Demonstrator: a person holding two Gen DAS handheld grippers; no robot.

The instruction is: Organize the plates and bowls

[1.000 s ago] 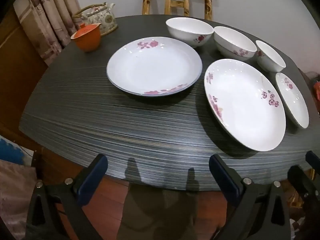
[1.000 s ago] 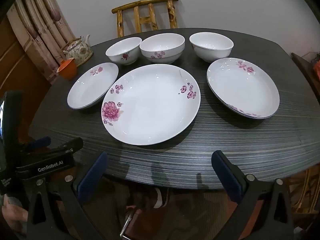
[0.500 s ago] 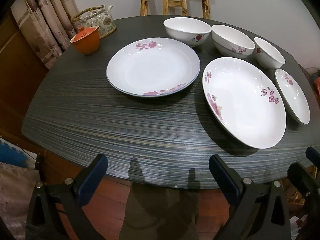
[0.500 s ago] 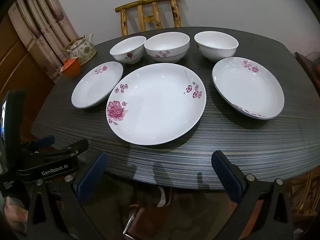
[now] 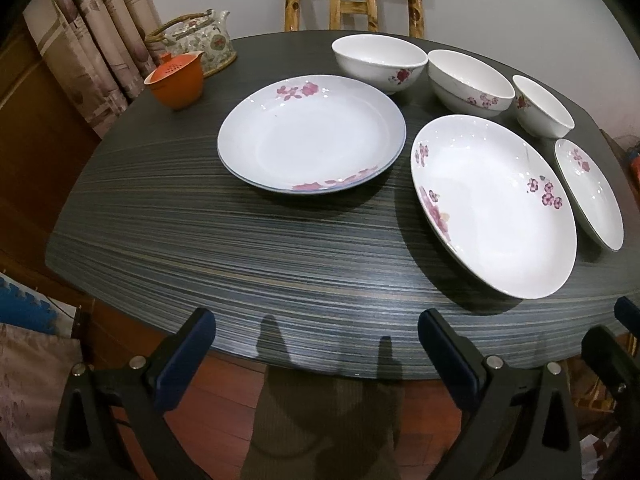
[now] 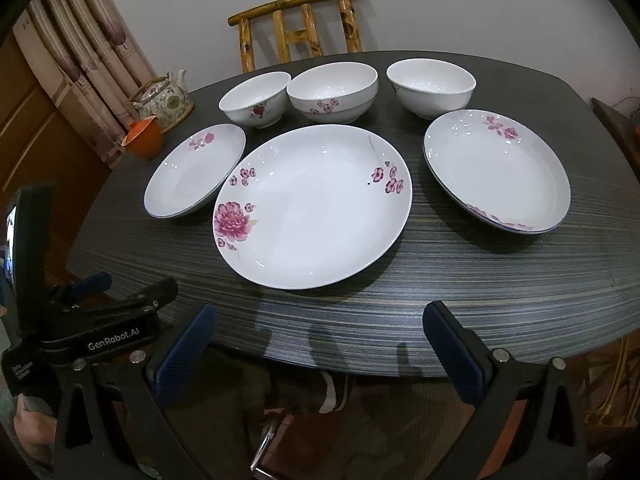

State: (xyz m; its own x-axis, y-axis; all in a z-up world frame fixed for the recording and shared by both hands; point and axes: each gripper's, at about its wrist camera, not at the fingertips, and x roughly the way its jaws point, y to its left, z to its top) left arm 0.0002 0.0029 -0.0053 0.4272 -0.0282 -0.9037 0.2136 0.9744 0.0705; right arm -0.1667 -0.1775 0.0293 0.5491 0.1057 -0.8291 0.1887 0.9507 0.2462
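Observation:
In the left wrist view a blue-rimmed plate [image 5: 308,136] lies mid-table, with a large flowered plate [image 5: 492,208] and a small plate [image 5: 588,192] to its right. Three white bowls [image 5: 380,60] [image 5: 470,80] [image 5: 544,106] line the back. In the right wrist view the large plate [image 6: 316,208] is central, the small plate [image 6: 196,172] left, the blue-rimmed plate [image 6: 496,168] right, and the bowls [image 6: 256,100] [image 6: 334,90] [image 6: 432,86] stand behind. My left gripper [image 5: 314,332] and right gripper [image 6: 318,320] hover open at the table's near edge, holding nothing.
An orange cup [image 5: 176,80] and a patterned teapot [image 5: 200,40] stand at the dark table's [image 5: 240,248] back left. A bamboo chair [image 5: 356,0] is behind, curtains to the left. The left gripper's body [image 6: 112,332] sits low left in the right wrist view.
Both cameras have crept slightly forward and tilted, so the dishes sit a little differently in frame. No dish has moved. Both grippers stay open.

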